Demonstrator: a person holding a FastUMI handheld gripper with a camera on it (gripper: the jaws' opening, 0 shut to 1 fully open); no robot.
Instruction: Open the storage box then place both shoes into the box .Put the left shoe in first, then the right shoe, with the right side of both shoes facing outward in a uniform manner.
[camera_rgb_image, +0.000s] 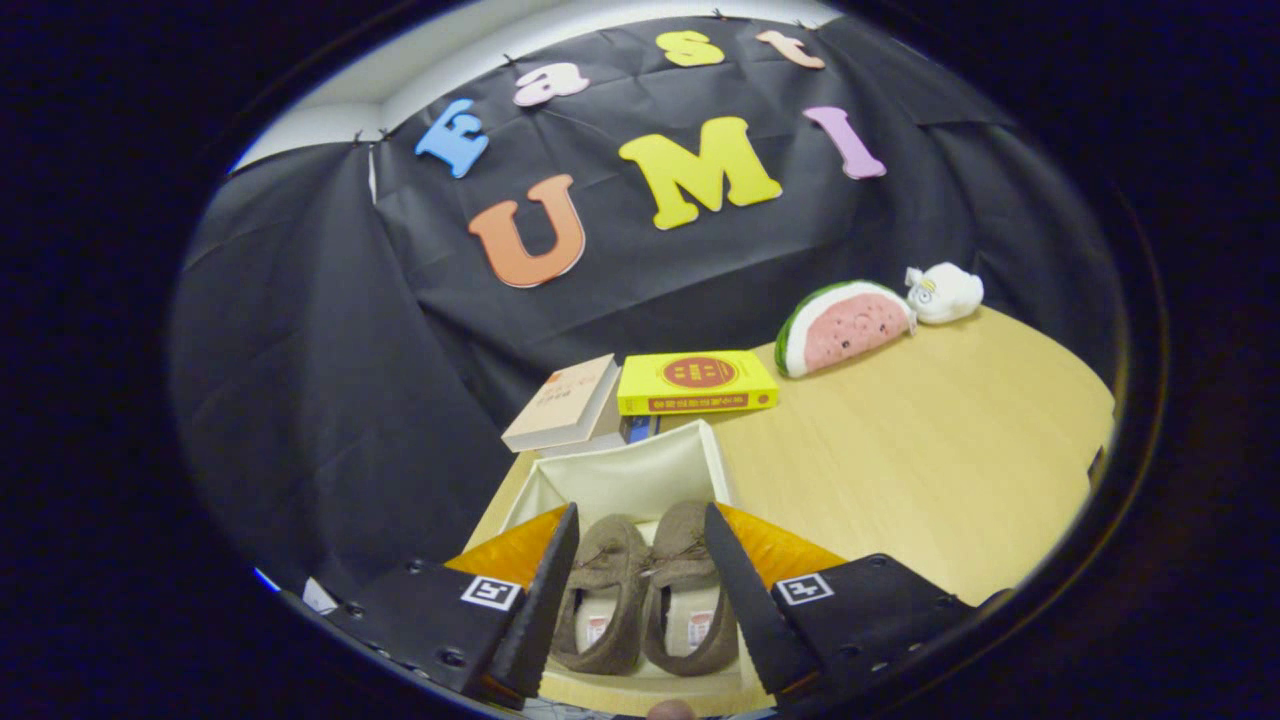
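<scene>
Your gripper (640, 590) hangs wide open and empty at lower center, both shoes (648, 600) sitting side by side in the open storage box (640, 470) between its fingers, toes pointing away.

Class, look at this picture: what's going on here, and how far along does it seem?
A person's hand-held gripper hangs open above an open storage box on a wooden table. Two brown shoes lie side by side inside the box, seen between the fingers, which touch neither. Beyond the box are books, a watermelon plush and a white plush.
</scene>
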